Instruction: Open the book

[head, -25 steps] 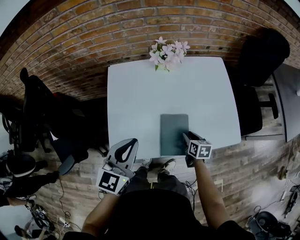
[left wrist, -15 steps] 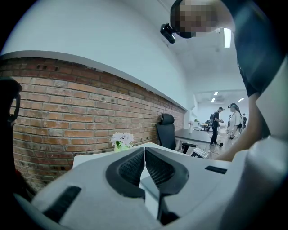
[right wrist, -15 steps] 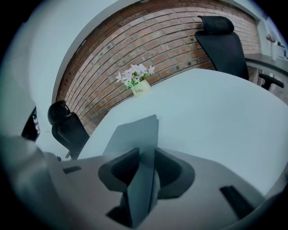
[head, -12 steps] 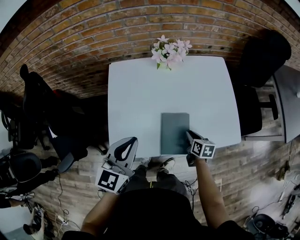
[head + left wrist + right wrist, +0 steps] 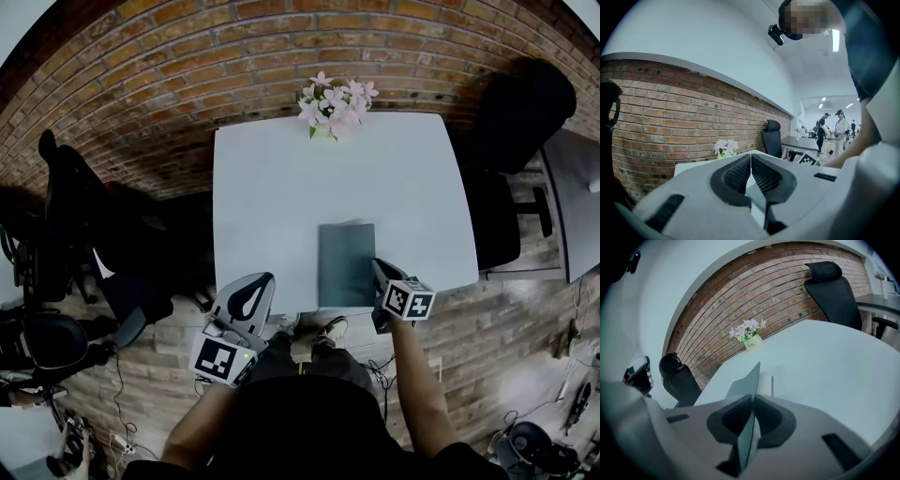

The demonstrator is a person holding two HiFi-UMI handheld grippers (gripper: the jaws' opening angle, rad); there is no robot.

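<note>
Book [image 5: 347, 265] at 6 o'clock on worktop [image 5: 281, 187], cover [image 5: 747, 380] raised a bit, right claw [image 5: 752, 399] closing, clamped on it at 4 o'clock corner. Left claw [image 5: 751, 157] together, empty.

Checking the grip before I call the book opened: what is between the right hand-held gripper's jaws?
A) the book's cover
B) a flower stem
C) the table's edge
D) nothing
A: in the right gripper view the thin dark cover stands edge-on between the jaws of the right hand-held gripper, which are closing on it.
</note>
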